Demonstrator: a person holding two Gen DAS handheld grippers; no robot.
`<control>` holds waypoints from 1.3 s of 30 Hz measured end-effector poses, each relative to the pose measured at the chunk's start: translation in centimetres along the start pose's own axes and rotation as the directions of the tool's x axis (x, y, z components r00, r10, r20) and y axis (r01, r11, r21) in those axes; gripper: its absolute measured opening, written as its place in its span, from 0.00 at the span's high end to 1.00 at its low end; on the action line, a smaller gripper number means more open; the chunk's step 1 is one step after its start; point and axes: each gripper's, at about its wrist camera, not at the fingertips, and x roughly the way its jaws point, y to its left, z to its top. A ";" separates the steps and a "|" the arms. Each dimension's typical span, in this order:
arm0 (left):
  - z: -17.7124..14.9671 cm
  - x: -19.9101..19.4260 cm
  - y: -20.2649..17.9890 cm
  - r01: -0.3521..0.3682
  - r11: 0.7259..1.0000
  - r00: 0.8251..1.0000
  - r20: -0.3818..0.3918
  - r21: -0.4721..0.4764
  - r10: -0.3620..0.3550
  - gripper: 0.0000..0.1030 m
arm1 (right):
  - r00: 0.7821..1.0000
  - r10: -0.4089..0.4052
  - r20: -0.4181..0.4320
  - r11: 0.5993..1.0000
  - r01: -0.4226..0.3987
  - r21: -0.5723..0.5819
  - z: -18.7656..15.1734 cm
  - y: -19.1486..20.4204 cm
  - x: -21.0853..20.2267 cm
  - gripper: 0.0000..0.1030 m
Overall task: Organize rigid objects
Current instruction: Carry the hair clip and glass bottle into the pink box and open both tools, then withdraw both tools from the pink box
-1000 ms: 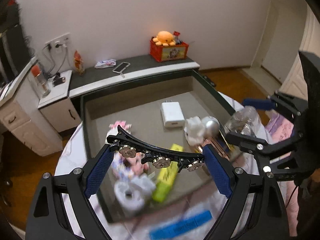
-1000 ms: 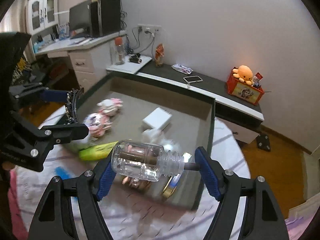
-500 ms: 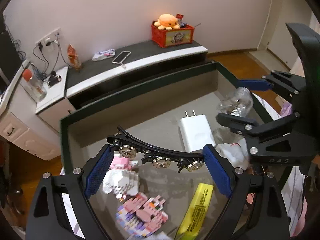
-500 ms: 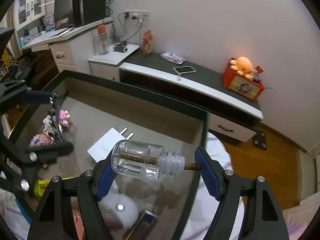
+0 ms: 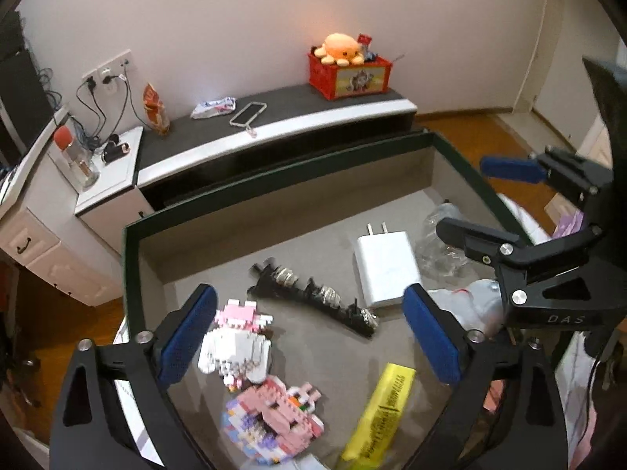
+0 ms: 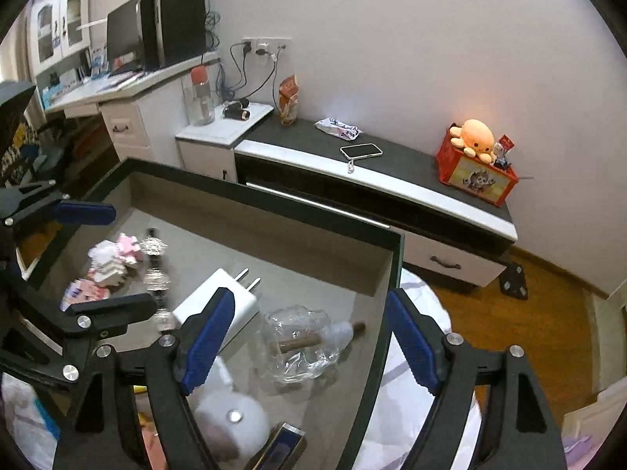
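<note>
**Both grippers open over the tray, hair clip and bottle lying inside**

The left gripper point(image 5: 309, 333) hangs over the grey tray point(image 5: 131, 274), its jaws wide and opening, nothing pressed between the blue pads. Past them, at the frame's centre, the black hair clip point(image 5: 313, 299) lies on the tray floor, beside the white charger point(image 5: 386, 266). Pink brick figures point(image 5: 235, 342) sit at lower left, a yellow marker point(image 5: 382, 411) at lower right.

The right gripper point(image 6: 309, 337) is opening too, its jaws apart. The clear plastic bottle point(image 6: 305, 342) lies on the tray floor between them, touched by neither pad, right of the charger and near the tray's right wall.
</note>
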 end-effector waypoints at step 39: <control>-18.2 -8.3 -7.2 -0.098 0.966 0.995 -0.029 -0.240 0.094 0.00 | 0.999 0.043 -0.001 0.980 -0.042 0.194 -15.1 1.2 -12.7 0.21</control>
